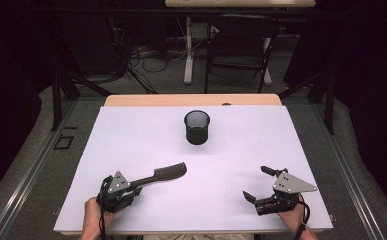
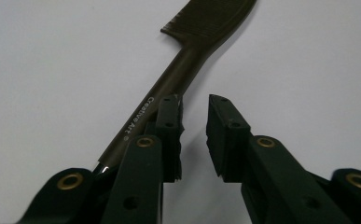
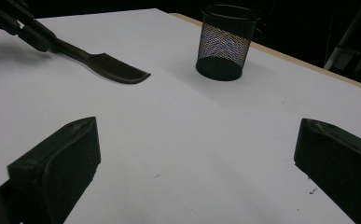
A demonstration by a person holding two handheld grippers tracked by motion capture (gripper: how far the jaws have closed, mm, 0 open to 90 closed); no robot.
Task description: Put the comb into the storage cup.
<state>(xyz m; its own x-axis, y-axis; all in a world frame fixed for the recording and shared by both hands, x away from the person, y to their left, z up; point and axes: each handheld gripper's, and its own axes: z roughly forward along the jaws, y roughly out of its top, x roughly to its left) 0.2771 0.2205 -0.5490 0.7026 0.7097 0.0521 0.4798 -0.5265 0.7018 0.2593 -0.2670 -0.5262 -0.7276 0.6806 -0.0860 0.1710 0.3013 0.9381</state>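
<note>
I see the bench (image 1: 131,130) covered by a smooth, matte white sheet, with a strip of pale wood along its far edge. Toward the far middle stands a round black wire-mesh cup (image 1: 197,127), upright. Lying flat at the near left is the dark, long-handled comb (image 1: 162,175), with a slim rounded handle carrying small white lettering and a broad, finely ridged head pointing at the cup. My left tongs (image 2: 194,105) sit low over the handle's end, slightly parted with nothing between the pads; the handle lies against the outside of one jaw. My right tongs (image 1: 256,183) rest at the near right, gaping wide and empty, well apart from the comb.
</note>
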